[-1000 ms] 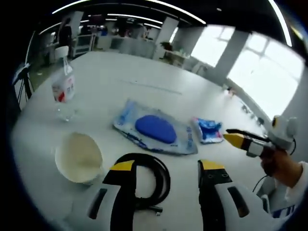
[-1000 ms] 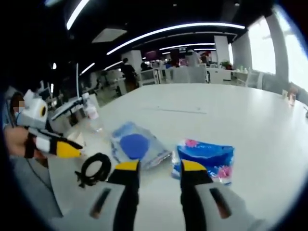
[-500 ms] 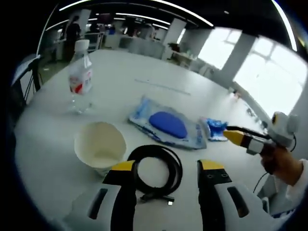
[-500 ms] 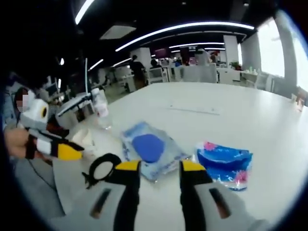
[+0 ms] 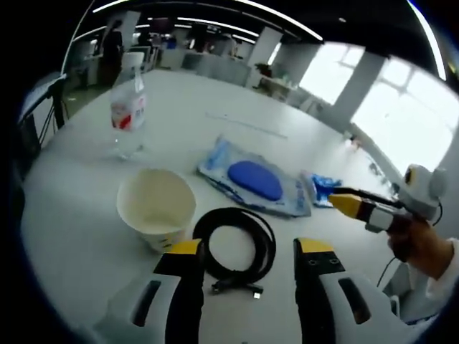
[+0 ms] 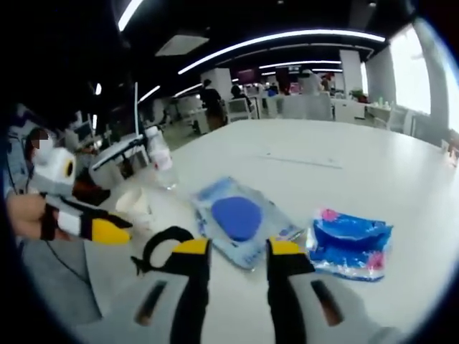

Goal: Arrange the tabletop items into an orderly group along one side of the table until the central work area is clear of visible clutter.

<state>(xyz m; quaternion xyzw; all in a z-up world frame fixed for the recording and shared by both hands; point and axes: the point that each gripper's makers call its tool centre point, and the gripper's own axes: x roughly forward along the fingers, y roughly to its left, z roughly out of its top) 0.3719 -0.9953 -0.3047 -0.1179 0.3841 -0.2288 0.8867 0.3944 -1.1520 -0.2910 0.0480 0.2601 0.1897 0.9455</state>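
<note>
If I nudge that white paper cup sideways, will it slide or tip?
The cup stands upright, open and apparently empty, so it is probably very light and likely to tip. Its thin wall may crumple if squeezed. The cable coiled right beside it could snag it.

A big open office: long strip lights (image 6: 287, 43) curve across a dark ceiling, and bright windows (image 5: 409, 115) line one side. Beyond the wide white desk (image 5: 186, 115) stand pillars (image 5: 346, 82) and rows of workstations (image 6: 287, 107).

Bottle (image 5: 129, 111) label red-white, print too blurred; blue packets' print illegible; no readable text
</note>
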